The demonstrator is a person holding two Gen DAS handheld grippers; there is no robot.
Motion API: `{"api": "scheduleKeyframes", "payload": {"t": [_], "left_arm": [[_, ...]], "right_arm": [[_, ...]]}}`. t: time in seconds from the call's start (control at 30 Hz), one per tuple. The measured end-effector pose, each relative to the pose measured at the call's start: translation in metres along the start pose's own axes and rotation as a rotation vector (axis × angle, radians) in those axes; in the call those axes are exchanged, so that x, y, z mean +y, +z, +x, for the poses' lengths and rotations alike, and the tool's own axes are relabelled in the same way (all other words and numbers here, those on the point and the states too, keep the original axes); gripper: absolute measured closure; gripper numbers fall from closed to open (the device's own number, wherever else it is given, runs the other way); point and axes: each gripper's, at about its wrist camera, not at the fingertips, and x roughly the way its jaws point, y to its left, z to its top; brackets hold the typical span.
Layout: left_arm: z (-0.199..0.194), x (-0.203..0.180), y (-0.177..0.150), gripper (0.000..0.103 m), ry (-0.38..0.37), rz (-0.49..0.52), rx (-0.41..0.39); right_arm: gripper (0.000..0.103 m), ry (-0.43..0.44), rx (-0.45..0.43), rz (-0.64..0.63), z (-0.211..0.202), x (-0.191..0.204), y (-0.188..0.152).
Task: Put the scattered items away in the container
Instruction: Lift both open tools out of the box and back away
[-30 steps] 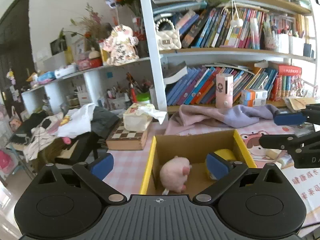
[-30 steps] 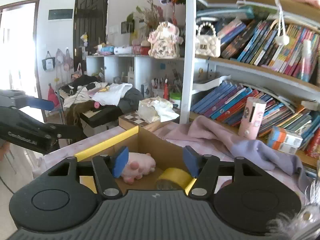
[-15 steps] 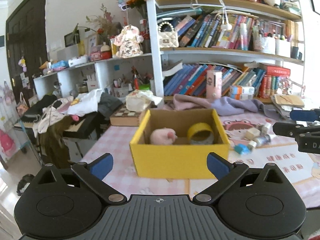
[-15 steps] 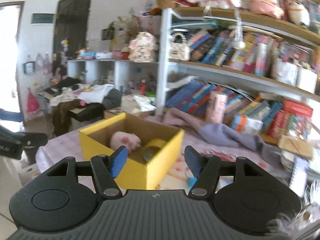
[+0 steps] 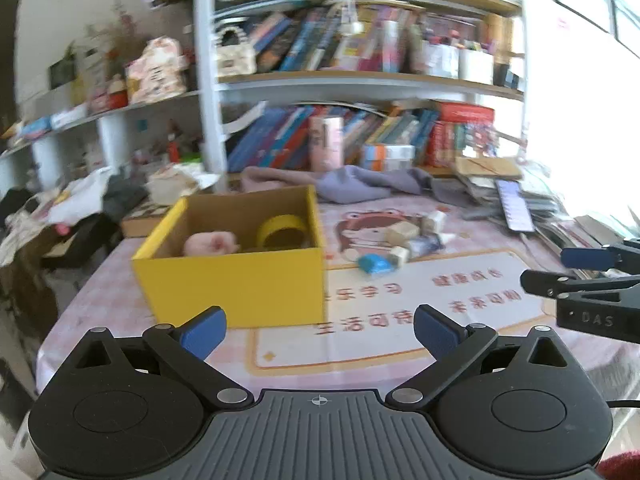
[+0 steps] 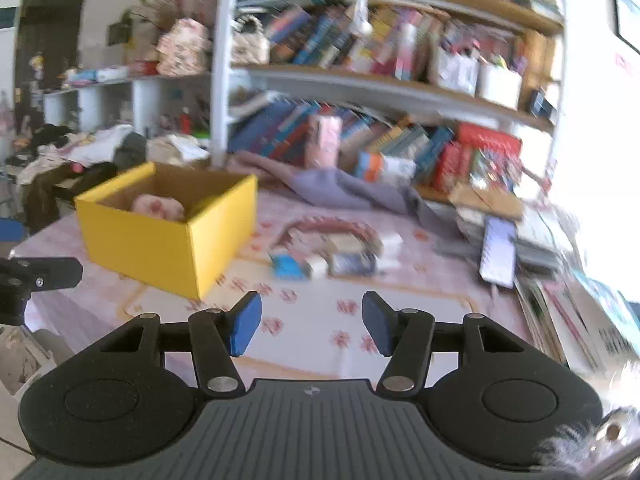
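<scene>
A yellow cardboard box (image 5: 240,280) (image 6: 152,240) stands on the pink tablecloth, holding a pink plush toy (image 5: 210,243) (image 6: 158,207) and a roll of yellow tape (image 5: 282,232). Right of the box lies a cluster of small items: a blue block (image 5: 374,265) (image 6: 288,266), a small bottle (image 5: 426,245) (image 6: 354,263) and pale blocks (image 5: 402,232). My left gripper (image 5: 318,330) hangs open and empty in front of the box. My right gripper (image 6: 311,322) is empty too, its jaws closing, held short of the cluster; it shows at the right edge of the left wrist view (image 5: 580,272).
A grey-purple cloth (image 5: 360,184) lies behind the box. A phone (image 6: 498,250) and piled papers sit at the table's right side. Bookshelves (image 5: 360,76) run along the back wall. Clothes are heaped on furniture at the left (image 5: 72,204).
Both grippers have pulled back from over the box toward the table's near edge and sunk a little. The right one has swung to the right, and its jaws have narrowed. The scattered items have come into view.
</scene>
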Motion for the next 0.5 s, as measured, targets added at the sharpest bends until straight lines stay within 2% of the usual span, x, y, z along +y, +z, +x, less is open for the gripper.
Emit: {"api": "scheduleKeyframes", "payload": {"t": [0.2,0.5], "left_arm": [[0.013,-0.025,-0.004,0.002,-0.069,0.035,0.027],[0.034,-0.059,-0.002,0.002,-0.142,0.094,0.054]], "right_arm": [[0.048,-0.053,0.025,0.040,-0.002,-0.018,-0.009],[0.047,-0.089,0.087,0.092,0.005,-0.042,-0.017]]}}
